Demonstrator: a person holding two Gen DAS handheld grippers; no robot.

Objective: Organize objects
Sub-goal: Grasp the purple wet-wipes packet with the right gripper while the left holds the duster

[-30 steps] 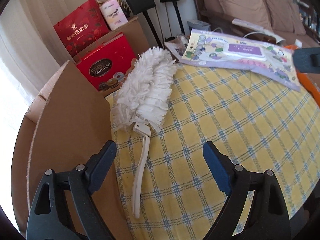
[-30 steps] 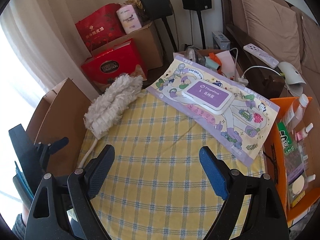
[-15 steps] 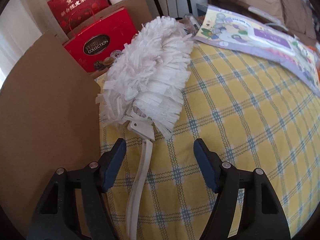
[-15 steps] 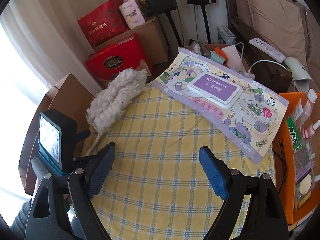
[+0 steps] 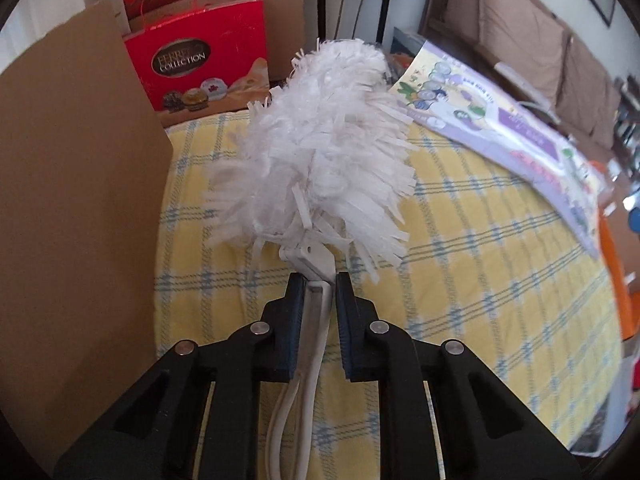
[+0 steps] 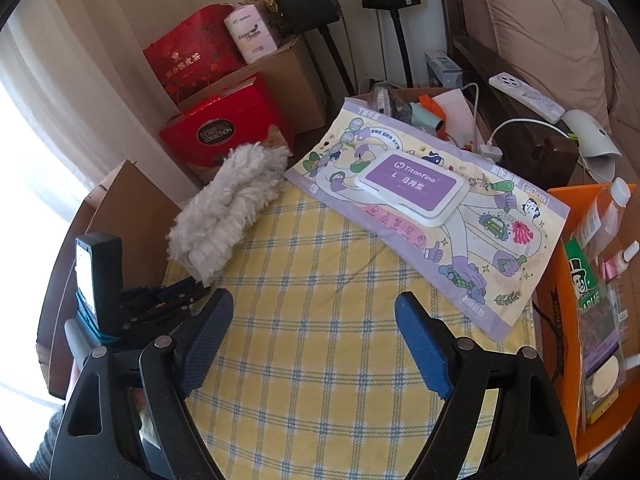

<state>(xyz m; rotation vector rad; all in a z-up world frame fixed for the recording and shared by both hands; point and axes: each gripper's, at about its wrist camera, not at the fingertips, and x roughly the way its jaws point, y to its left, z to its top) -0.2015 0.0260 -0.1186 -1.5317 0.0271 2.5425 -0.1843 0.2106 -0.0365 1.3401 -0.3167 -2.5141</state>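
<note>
A white fluffy duster (image 5: 320, 140) lies at the left edge of the yellow checked tablecloth (image 5: 460, 280). My left gripper (image 5: 317, 280) is closing on the duster's white handle (image 5: 316, 320) just below the head, and its blue pads touch the handle on both sides. In the right wrist view the duster (image 6: 228, 208) shows with the left gripper (image 6: 188, 288) at its near end. My right gripper (image 6: 314, 312) hangs open over the cloth with nothing between its fingers. A purple wipes pack (image 6: 412, 188) lies at the far right of the table.
A brown cardboard box flap (image 5: 72, 200) stands close to the left of the duster. Red gift boxes (image 6: 224, 136) and speaker stands are behind the table. An orange tray (image 6: 560, 320) with bottles and packets sits at the right edge. A sofa is behind it.
My left gripper came down and forward over the duster handle and its jaws went from wide open to closed on it. The duster head now looks lifted. The right gripper stayed put.
</note>
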